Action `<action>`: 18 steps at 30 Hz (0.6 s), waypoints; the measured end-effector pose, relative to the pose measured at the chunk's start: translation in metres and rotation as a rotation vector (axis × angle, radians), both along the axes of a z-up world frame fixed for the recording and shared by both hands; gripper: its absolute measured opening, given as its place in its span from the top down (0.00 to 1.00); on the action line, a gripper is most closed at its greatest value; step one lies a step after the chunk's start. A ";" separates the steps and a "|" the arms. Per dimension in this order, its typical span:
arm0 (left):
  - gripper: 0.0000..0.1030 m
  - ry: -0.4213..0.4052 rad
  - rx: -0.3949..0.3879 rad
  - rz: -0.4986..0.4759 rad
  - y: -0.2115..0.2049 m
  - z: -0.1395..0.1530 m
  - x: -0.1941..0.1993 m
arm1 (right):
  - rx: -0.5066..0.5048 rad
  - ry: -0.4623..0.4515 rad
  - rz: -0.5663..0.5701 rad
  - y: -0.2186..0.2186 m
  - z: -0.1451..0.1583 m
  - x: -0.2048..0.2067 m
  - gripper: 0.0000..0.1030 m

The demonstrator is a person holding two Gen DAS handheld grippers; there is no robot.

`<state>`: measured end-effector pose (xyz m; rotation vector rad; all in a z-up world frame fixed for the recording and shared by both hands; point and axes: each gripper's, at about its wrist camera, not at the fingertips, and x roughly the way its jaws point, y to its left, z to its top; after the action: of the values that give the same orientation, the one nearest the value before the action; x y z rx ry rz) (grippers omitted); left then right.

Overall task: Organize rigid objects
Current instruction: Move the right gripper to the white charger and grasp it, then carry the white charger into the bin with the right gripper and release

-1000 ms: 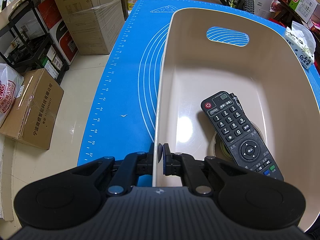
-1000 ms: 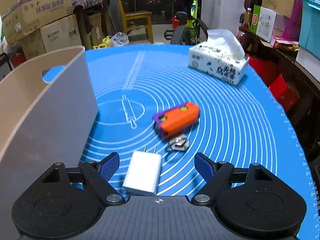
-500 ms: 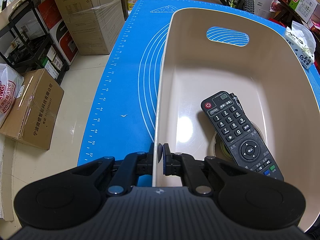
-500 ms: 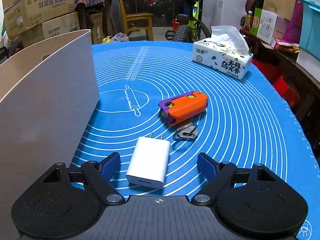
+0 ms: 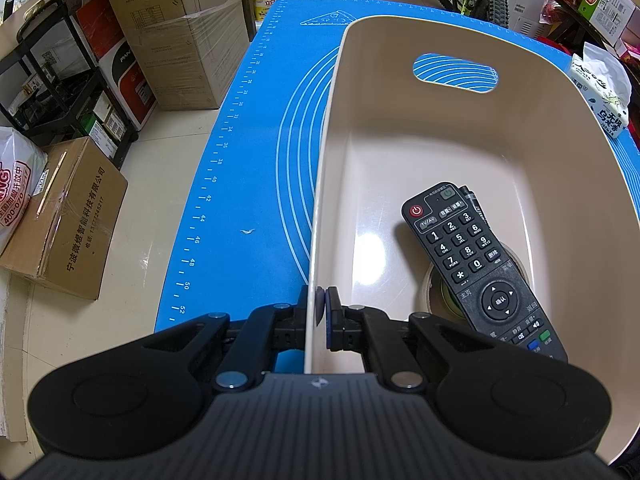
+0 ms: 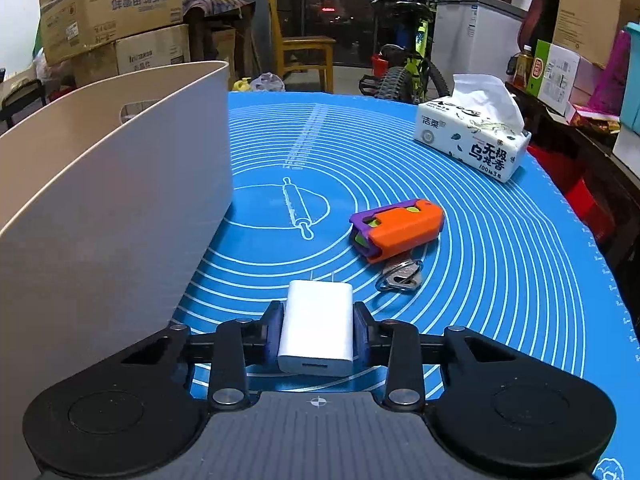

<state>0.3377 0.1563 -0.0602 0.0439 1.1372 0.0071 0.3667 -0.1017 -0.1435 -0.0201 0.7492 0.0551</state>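
My left gripper (image 5: 317, 312) is shut on the near left rim of the beige bin (image 5: 324, 184). In the bin lie a black remote (image 5: 476, 264) and a tape roll (image 5: 432, 296) partly under it. My right gripper (image 6: 318, 330) is shut on a white charger (image 6: 318, 326) low over the blue mat (image 6: 500, 264). Beyond it lie an orange and purple toy (image 6: 400, 228) and a metal key (image 6: 400, 276). The bin's outer wall (image 6: 112, 216) stands to the left of the right gripper.
A tissue pack (image 6: 472, 140) sits at the mat's far right. Cardboard boxes (image 5: 60, 216) and a black shelf (image 5: 52, 80) stand on the floor left of the table. A chair (image 6: 304, 56) and a bicycle (image 6: 408, 68) are behind the table.
My right gripper has moved forward over the charger and closed on it. The left gripper and the bin have not moved.
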 end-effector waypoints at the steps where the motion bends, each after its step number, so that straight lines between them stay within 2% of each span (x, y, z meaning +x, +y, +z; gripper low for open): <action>1: 0.93 0.000 0.000 0.000 0.000 0.000 0.000 | -0.005 0.001 0.001 0.001 0.000 0.000 0.58; 10: 0.93 0.000 0.000 0.000 0.000 0.000 0.000 | 0.002 -0.017 0.001 -0.004 0.013 -0.007 0.58; 18: 0.93 0.000 0.000 0.000 0.000 0.000 0.000 | 0.035 -0.098 -0.018 -0.014 0.052 -0.006 0.58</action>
<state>0.3377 0.1565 -0.0602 0.0440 1.1372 0.0075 0.3603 -0.1154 -0.0914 0.0177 0.6497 0.0496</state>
